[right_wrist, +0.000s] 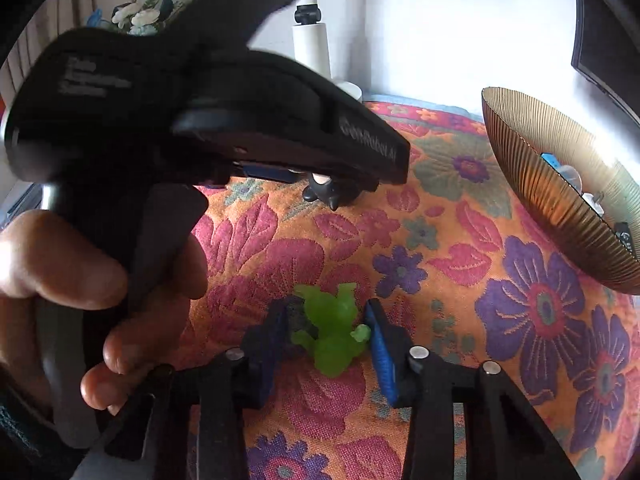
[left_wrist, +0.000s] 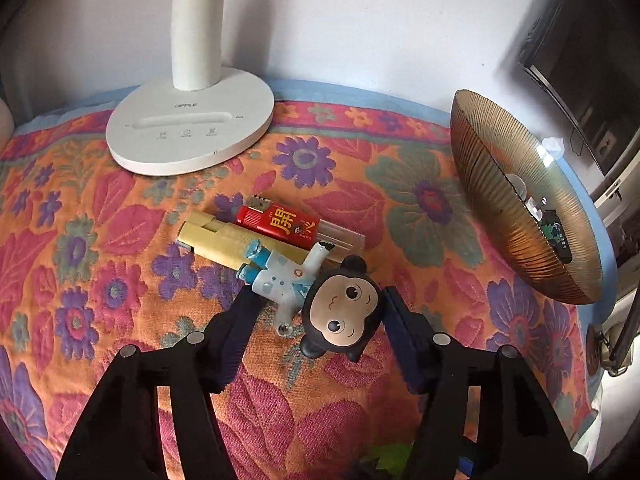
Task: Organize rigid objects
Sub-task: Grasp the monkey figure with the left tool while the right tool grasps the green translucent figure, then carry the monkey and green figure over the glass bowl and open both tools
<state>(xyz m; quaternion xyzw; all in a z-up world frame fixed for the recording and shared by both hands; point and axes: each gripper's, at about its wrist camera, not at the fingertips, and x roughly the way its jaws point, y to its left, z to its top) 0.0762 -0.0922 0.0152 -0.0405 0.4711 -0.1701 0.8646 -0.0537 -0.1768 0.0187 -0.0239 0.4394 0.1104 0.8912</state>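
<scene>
A monkey figurine [left_wrist: 320, 300] with a black head and pale blue body lies on the floral cloth between the open fingers of my left gripper [left_wrist: 320, 312]. Behind it lie a red lighter [left_wrist: 292, 226] and a cream folding comb [left_wrist: 224, 240]. My right gripper [right_wrist: 328, 328] is open around a small green translucent figure [right_wrist: 332, 332] on the cloth. The left gripper's black body [right_wrist: 200, 120], held by a hand, fills the upper left of the right wrist view, with the monkey's head [right_wrist: 328, 192] just under it.
A ribbed bronze bowl [left_wrist: 520, 216] holding small items stands at the right, also in the right wrist view [right_wrist: 560, 208]. A white lamp base [left_wrist: 192, 128] stands at the back left. The table's blue edge [left_wrist: 360, 92] meets the wall.
</scene>
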